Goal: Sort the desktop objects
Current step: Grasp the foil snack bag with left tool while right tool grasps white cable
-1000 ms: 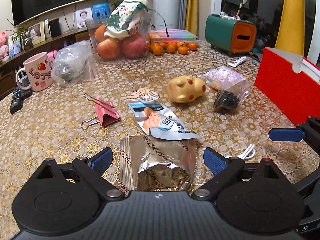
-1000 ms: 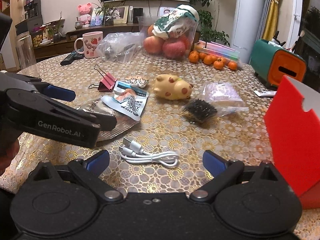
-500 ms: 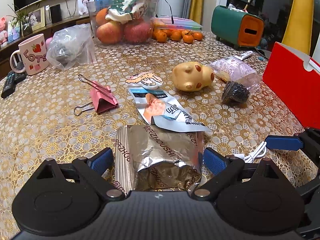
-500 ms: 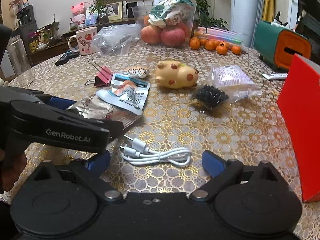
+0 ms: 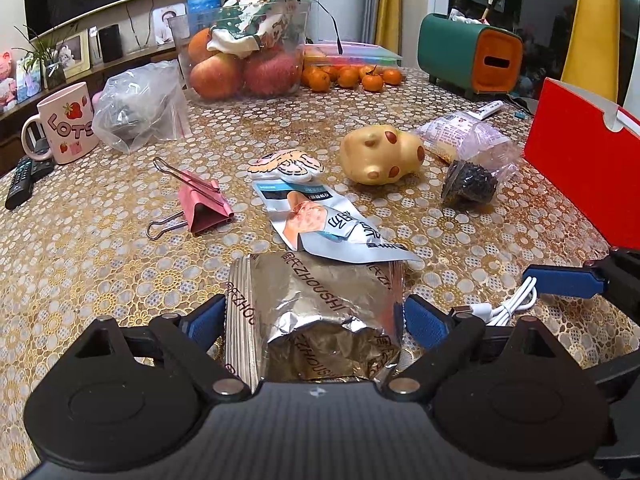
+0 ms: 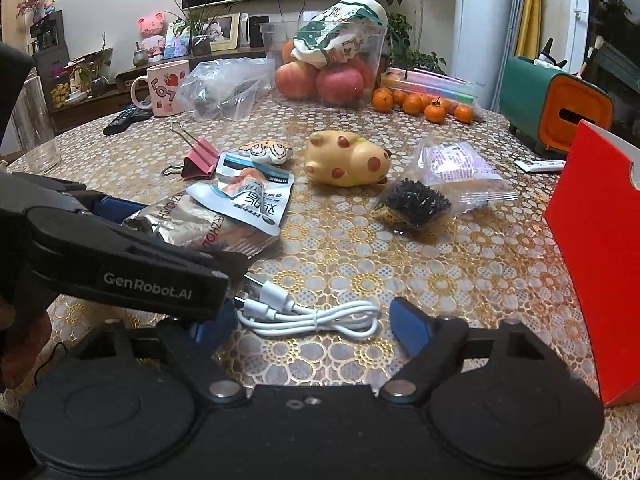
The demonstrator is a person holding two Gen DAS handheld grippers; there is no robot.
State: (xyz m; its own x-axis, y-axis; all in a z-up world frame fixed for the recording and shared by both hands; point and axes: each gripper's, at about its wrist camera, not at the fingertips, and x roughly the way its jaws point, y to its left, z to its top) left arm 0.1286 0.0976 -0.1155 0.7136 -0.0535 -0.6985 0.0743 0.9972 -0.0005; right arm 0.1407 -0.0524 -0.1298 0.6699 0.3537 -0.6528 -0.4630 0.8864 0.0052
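My left gripper (image 5: 314,320) is open, its blue pads on either side of a crumpled silver foil bag (image 5: 316,312) that lies on the table. A white-blue snack packet (image 5: 324,224) overlaps the bag's far edge. My right gripper (image 6: 316,326) is open around a coiled white USB cable (image 6: 316,318), low over the table. The foil bag (image 6: 200,224) and the left gripper's arm show at the left of the right wrist view. A pink binder clip (image 5: 200,204), a yellow spotted pig toy (image 5: 380,154) and a small tiger figure (image 5: 286,166) lie beyond.
A red box (image 6: 600,248) stands at the right. Two clear bags (image 6: 440,184) lie near the pig. A fruit container (image 5: 248,60), tangerines (image 5: 352,76), a pink mug (image 5: 68,124), a plastic bag (image 5: 140,108), remotes (image 5: 24,180) and a green-orange holder (image 5: 472,56) stand farther back.
Both grippers have moved forward and down. The left now straddles the foil bag more deeply; the right has closed in around the cable. Both stay open.
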